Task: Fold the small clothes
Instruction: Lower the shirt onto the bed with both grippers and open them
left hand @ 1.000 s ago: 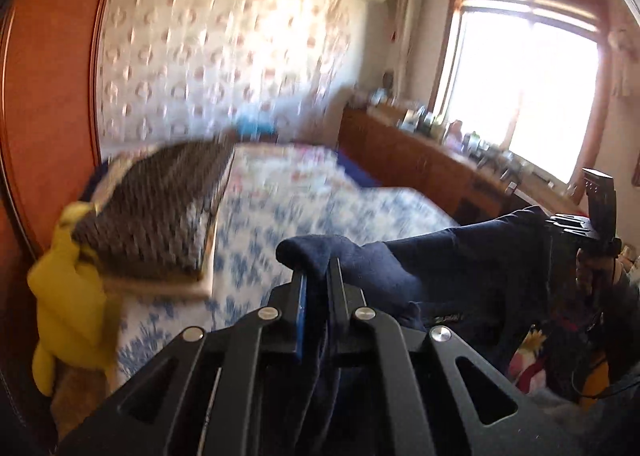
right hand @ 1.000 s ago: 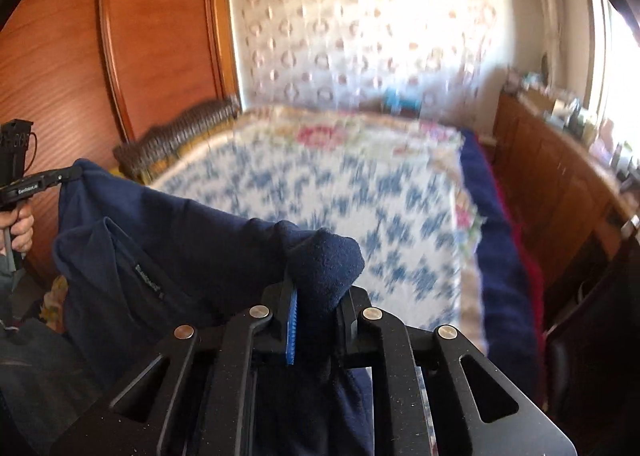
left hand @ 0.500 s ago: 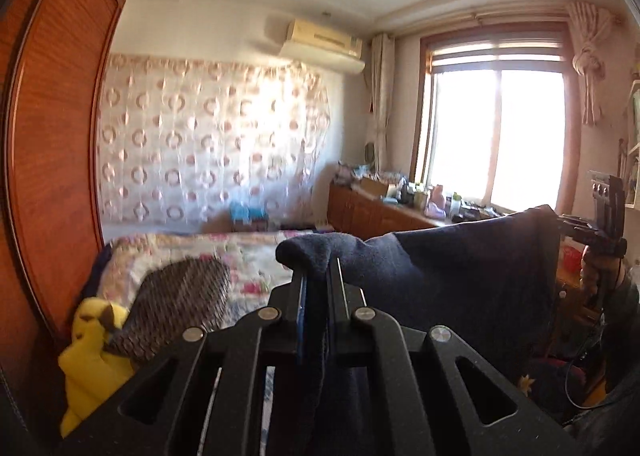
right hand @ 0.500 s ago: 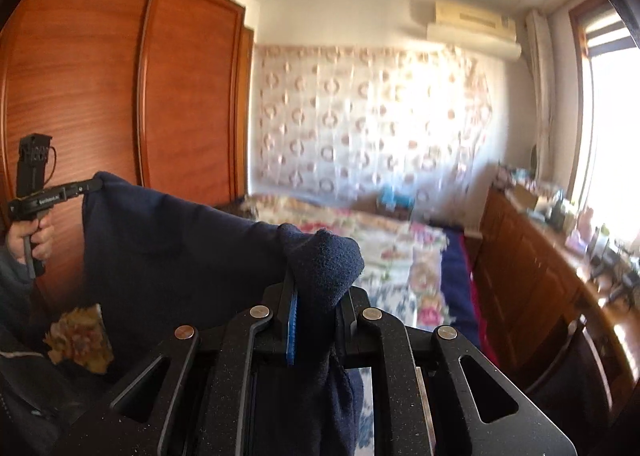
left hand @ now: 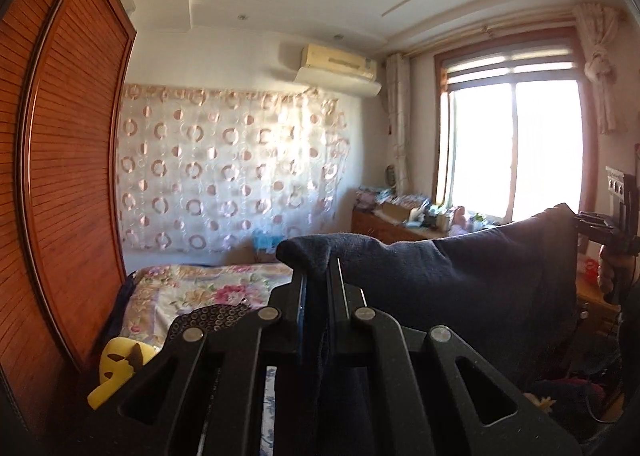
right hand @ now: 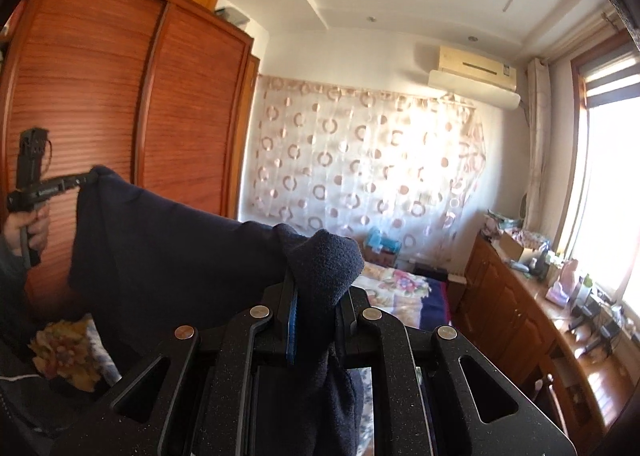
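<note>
Fingers [left hand: 304, 296] of both grippers are pinching top corners of dark navy fleece garment [left hand: 460, 280], hanging over floral-quilted bed [left hand: 208, 288] at 6 o'clock. Risk: bunched corner slipping free.

Hard daylight from the window [left hand: 508, 151] at three o'clock blows out white and glares across the curtain [right hand: 368, 163] — near things sit in dark backlit shadow, while fisheye bending and black vignette crowd every edge.
</note>
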The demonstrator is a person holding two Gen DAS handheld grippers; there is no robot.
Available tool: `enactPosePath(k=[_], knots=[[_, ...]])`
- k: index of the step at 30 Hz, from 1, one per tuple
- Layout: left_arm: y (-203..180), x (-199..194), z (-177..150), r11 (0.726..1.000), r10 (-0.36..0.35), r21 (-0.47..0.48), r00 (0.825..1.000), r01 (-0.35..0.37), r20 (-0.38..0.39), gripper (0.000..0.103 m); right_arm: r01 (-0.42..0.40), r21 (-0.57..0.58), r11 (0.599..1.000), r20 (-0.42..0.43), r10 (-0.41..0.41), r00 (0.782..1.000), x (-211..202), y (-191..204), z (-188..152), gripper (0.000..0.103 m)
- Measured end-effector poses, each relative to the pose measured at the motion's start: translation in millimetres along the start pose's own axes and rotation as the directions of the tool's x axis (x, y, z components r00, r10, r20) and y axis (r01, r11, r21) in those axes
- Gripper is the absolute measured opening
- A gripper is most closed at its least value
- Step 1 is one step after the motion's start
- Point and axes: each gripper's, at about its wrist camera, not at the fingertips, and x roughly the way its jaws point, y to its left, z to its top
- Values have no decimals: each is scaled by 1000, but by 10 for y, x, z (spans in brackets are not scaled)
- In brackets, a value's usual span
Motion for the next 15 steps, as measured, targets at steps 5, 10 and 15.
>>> enactPosePath(k=[5, 10, 15], knots=[[140, 864, -213, 996, 88, 26, 991, -86, -102, 11, 51, 4, 999, -133, -50, 990, 946, -217, -164, 11], [382, 2049, -734, 979, 183, 137, 939, -148, -291, 14, 167, -69, 983, -322, -181, 929, 2322, -684, -623, 26], [420, 2340, -1234, 993, 117, 82, 892, -90, -437, 24, 238, 13, 971, -461, -205, 863, 2963, -1002, -1316, 50]])
